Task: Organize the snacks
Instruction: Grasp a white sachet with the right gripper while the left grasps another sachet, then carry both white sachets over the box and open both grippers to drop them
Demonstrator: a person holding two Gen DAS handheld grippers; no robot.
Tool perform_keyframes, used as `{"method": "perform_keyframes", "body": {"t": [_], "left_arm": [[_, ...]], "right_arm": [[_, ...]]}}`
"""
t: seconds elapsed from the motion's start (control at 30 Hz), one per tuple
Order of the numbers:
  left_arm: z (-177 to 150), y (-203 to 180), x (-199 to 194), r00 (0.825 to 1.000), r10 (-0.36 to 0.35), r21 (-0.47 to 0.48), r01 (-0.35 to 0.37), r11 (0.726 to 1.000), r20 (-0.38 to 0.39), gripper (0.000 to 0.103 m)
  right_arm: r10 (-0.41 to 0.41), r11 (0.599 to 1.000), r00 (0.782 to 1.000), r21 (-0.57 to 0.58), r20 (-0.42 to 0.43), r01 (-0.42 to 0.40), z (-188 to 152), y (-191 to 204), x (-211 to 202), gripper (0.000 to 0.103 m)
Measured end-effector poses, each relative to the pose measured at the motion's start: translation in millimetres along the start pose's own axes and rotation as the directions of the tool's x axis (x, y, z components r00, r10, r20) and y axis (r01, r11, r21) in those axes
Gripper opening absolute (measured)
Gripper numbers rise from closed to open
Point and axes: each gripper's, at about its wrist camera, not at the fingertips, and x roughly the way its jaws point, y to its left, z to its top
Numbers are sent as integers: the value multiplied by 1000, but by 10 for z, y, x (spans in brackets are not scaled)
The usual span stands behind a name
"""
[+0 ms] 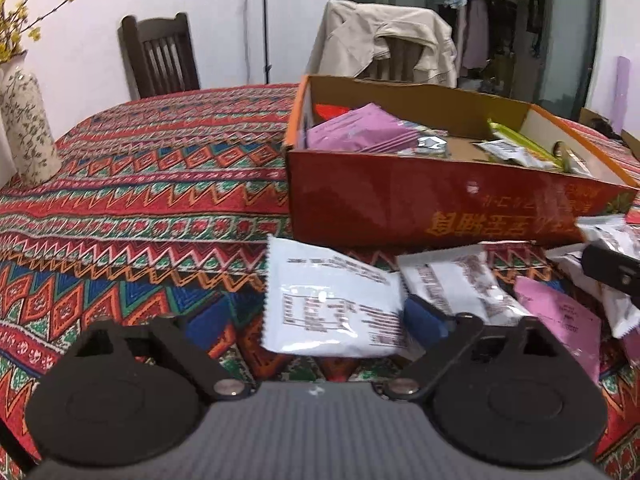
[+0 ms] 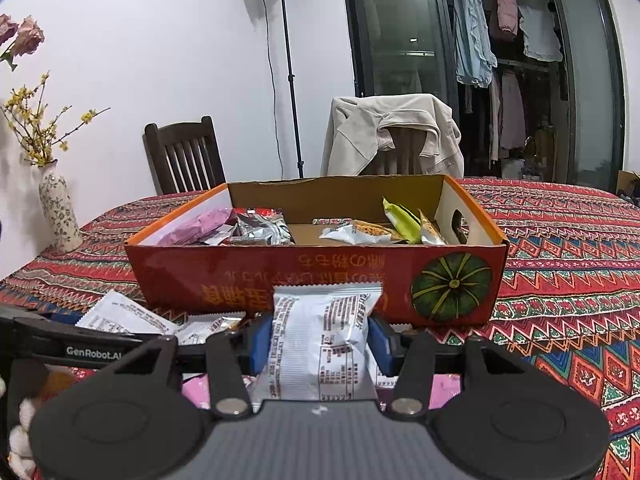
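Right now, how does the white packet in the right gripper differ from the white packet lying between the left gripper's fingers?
The packet in the right gripper stands upright, puffy, pinched between the blue pads; the flat packet lies on the tablecloth, thin and unpressed. The right gripper is shut on its packet; the left gripper is open around the other. Both are white with dark print, in front of the box.

A table covered by a red patterned cloth (image 2: 560, 240) carried everything. On it stood an open red cardboard box (image 2: 248, 280) with a pumpkin printed on its near wall, and a flowered white vase (image 2: 58, 208) stood well apart toward the far left edge. Just before the box, flat on the cloth, lay a white packet (image 1: 328, 304), a second white packet (image 1: 460, 284) beside it, and a pink packet (image 1: 560, 320).
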Motion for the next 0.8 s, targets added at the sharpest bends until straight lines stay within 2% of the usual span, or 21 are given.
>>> {"method": "perform_keyframes", "body": {"t": [0.03, 0.1, 0.33, 0.47, 0.6, 0.8], "left_arm": [[-6, -20, -17, 1000, -10, 9, 10, 1000, 8, 79], [-16, -54, -50, 999, -34, 26, 34, 999, 23, 61], [-12, -29, -125, 997, -45, 10, 45, 999, 57, 49], [-10, -14, -213, 996, -38, 3, 38, 999, 77, 24], [-25, 10, -294, 995, -40, 0, 40, 999, 87, 14], [-51, 23, -475, 991, -44, 13, 43, 999, 127, 13]], "right_arm": [[-1, 1000, 1000, 0, -1, 1, 0, 1, 2, 50], [-3, 1000, 1000, 1, -1, 3, 0, 8, 9, 51], [-7, 1000, 1000, 2, -2, 7, -2, 7, 19, 51], [-4, 1000, 1000, -1, -6, 4, -10, 4, 30, 51], [15, 1000, 1000, -19, 5, -14, -5, 37, 3, 51], [23, 998, 999, -50, 25, -22, 30, 109, -62, 51]]}}
